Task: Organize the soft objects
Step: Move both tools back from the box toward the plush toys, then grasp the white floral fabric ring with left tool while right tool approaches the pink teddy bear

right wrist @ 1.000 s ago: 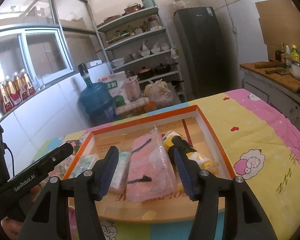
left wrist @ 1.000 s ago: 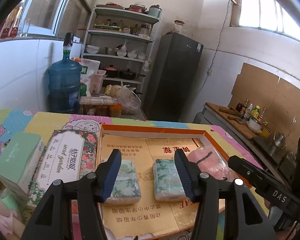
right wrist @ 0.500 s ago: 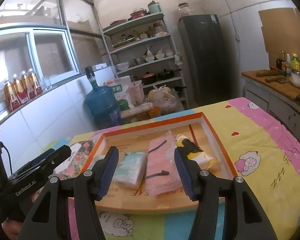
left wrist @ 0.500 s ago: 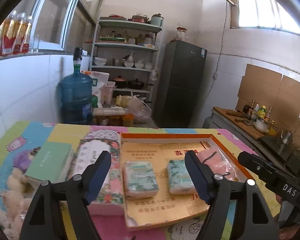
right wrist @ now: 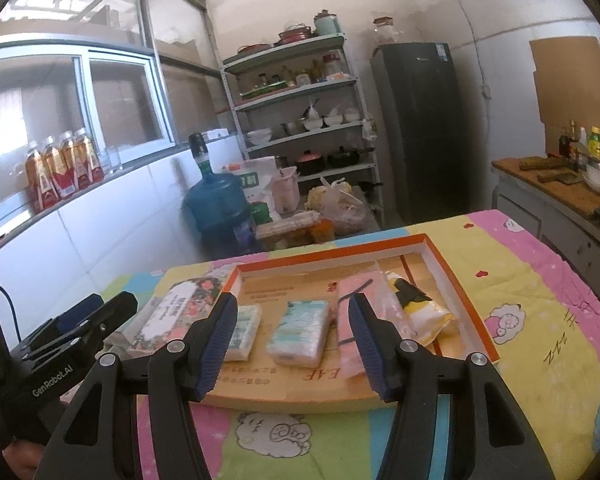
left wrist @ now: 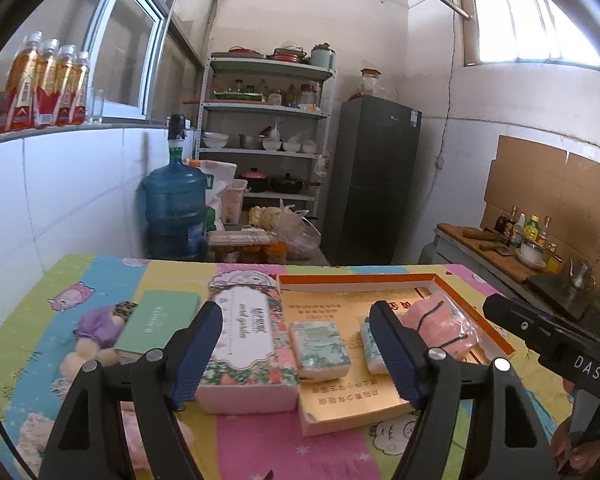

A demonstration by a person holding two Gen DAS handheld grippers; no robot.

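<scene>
The left gripper [left wrist: 296, 350] is hanging over the near edge of the table, tilting gently downward, its jaws standing wide with nothing between the blue pads [left wrist: 198, 350]; they have just been opening. The right gripper [right wrist: 292, 344] is hovering beside it, also over the near edge and angling slightly down, its jaws parted and gripping nothing. A hand [right wrist: 18, 460] is showing at the lower left corner of the right wrist view, grasping the left gripper's handle

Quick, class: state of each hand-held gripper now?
Left hand-held gripper: open, jaws just widened, holding nothing.
Right hand-held gripper: open, holding nothing.
</scene>
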